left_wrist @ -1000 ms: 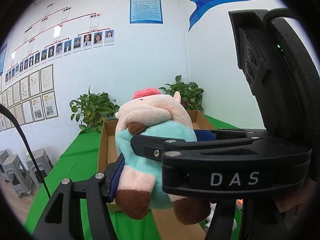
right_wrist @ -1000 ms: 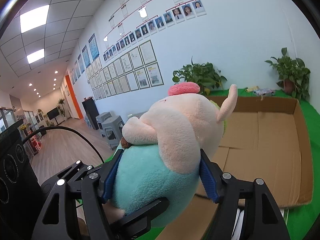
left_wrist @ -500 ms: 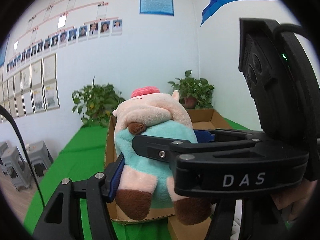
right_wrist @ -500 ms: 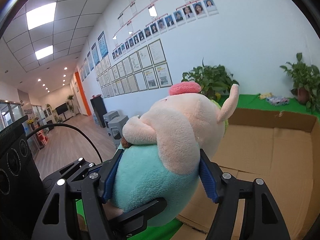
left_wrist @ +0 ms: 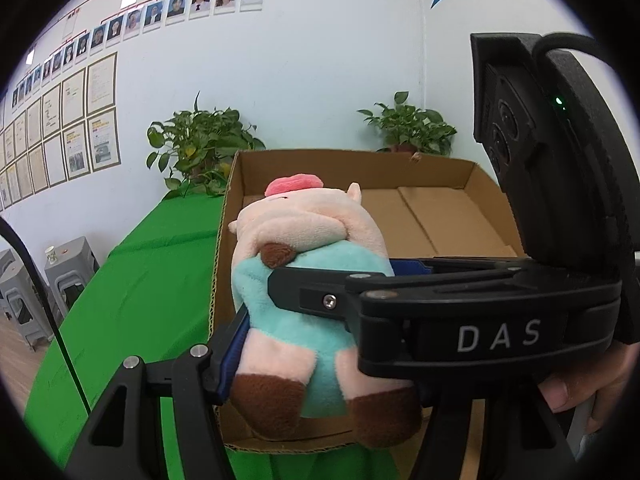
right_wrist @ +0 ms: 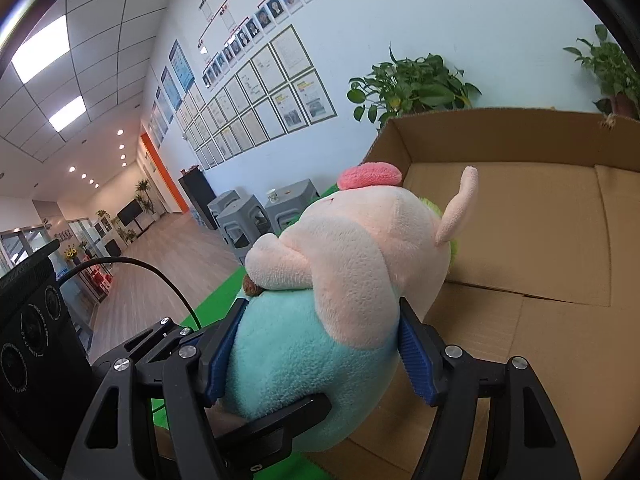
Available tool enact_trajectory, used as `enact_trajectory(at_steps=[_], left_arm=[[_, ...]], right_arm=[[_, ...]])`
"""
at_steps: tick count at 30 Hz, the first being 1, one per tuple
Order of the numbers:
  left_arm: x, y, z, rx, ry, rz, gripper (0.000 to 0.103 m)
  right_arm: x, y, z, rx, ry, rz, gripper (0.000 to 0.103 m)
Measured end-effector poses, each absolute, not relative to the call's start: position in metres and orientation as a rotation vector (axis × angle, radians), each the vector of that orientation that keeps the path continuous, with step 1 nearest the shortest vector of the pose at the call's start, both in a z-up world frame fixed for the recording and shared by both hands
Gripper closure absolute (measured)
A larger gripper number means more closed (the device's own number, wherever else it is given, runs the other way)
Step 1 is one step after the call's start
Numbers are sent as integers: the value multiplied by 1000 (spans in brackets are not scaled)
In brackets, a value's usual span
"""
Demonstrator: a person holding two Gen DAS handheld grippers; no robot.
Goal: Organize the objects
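Note:
A plush toy (left_wrist: 308,280) with a pink head, teal body and brown feet is held by both grippers. My left gripper (left_wrist: 320,332) is shut on its teal body from the sides. My right gripper (right_wrist: 320,344) is also shut on the teal body (right_wrist: 296,352); its blue pads (right_wrist: 414,360) press in. The right gripper's black body crosses the left wrist view. The toy hangs at the near left edge of an open cardboard box (left_wrist: 440,216), which also shows in the right wrist view (right_wrist: 540,248). The box inside shows only bare flaps.
The box stands on a green-covered table (left_wrist: 132,280). Two potted plants (left_wrist: 200,148) (left_wrist: 408,128) stand behind the box against the white wall. Grey stools (right_wrist: 248,216) stand on the floor left of the table. A black cable (left_wrist: 44,300) runs along the left.
Both grippers have carried the toy forward and lower toward the box. The box now looks larger and its inside is in view beyond the toy. Both grips are unchanged.

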State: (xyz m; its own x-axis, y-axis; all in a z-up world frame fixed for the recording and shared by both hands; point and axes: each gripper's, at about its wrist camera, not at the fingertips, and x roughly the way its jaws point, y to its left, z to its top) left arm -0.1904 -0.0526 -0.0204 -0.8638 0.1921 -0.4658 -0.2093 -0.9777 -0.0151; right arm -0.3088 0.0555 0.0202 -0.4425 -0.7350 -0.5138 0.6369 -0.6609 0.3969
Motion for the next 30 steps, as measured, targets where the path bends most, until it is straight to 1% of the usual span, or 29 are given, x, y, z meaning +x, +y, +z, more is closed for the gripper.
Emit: enact_trajectory(at_steps=[1,4,8,11,13,15,17,19,21,23,24,28,30], left_arm=[[-193,-53,-22,-717,53,2849,41],[-197,-54,-35,-773,55,2860,41],[-192,-56,-42,-802,15,2865,41],[-192,-54,-46,-845,19,2865,40],[-192,-52,-48,-867,42,2861,37],[-189,-51,-48,-874,57,2859,31],[-186,-55,-46,-901,27,2848,30],[-182,-61,-43,-927,-13,2836,29],[-174,-68,-37,-895,-38,2840,29],[-164,-74,-30,-839,-42,2880,27],[-159,-77,-26,-823,-34,2901,24],[-155,-84,-28,-834,-36,2903,23],[-159,-89,-31,-859,-69,2899,23]], right_arm=[[-315,52,13,868,-186,-2130,30],[-333,49,-8,939,-216,-2096,23],[-341,51,-22,995,-229,-2045,22],[-344,54,-31,1060,-279,-2017,22],[-346,51,-38,1106,-288,-2015,22],[-350,45,-41,1124,-292,-2012,22],[-354,40,-47,1150,-281,-2019,24],[-356,34,-54,1150,-280,-2009,29],[-353,29,-56,1133,-241,-2026,34],[-353,25,-56,1124,-226,-2033,37],[-355,24,-57,1123,-224,-2033,38],[-356,13,-56,1093,-178,-2053,43],[-353,7,-53,1071,-141,-2065,44]])
